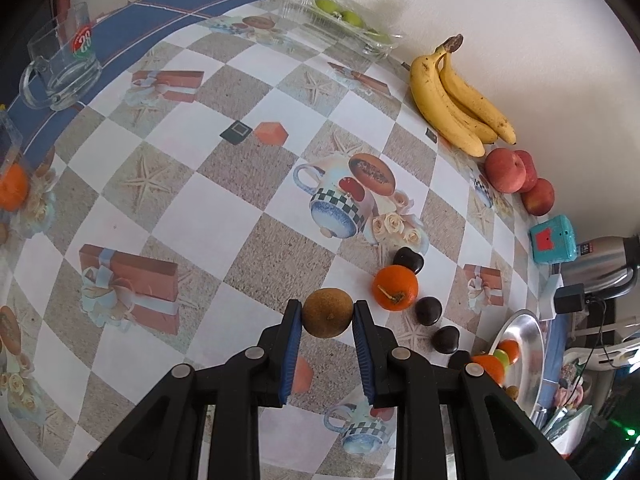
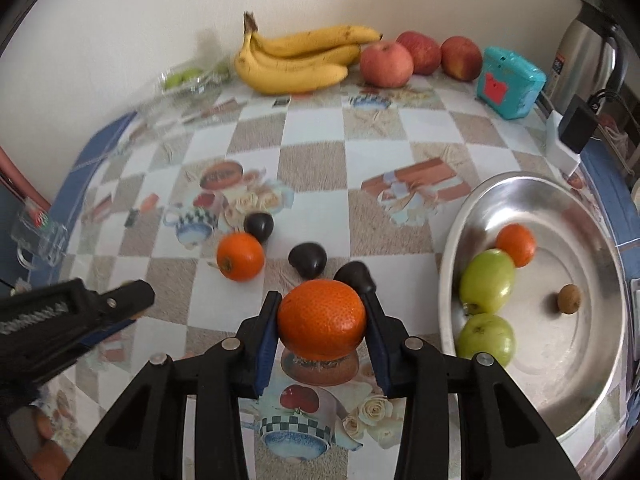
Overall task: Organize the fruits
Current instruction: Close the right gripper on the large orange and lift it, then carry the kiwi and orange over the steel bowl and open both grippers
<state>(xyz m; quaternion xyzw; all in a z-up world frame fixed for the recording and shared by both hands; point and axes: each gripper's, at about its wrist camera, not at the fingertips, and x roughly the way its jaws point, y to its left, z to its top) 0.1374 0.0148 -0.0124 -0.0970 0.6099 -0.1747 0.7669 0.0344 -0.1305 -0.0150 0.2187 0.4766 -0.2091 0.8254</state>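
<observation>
My left hand-held gripper (image 1: 327, 312) is pinching a small brown fruit (image 1: 328, 312) between its blue pads, the fruit sitting right at the fingertips, above the table (image 1: 224, 208). Just beyond it to the right lie an orange (image 1: 395, 288) and three dark plums (image 1: 408, 260), all near one another on the checked tablecloth.

My right hand-held gripper (image 2: 322, 318) is clamped on a bigger orange (image 2: 322, 320), which fills the gap between the fingers and bulges above them. It hangs over the table, just left of the metal bowl (image 2: 592, 360). In the bowl are two green apples (image 2: 486, 286), a small orange (image 2: 516, 244) and a little brown fruit (image 2: 569, 298), the brown one apart from the rest. My left hand-held gripper shows at the lower left of the right wrist view, well apart from the right one.

Against the wall lie the bananas (image 2: 296, 60), three red apples (image 2: 386, 64) and a teal box (image 2: 510, 82), side by side, with a clear tray of green fruit (image 1: 344, 16) farther along.

The glass mug (image 1: 64, 60) at the table's far edge carries a red and green badge with the number 28. The lettering on the steel jug's (image 2: 580, 52) label is too small to read.
</observation>
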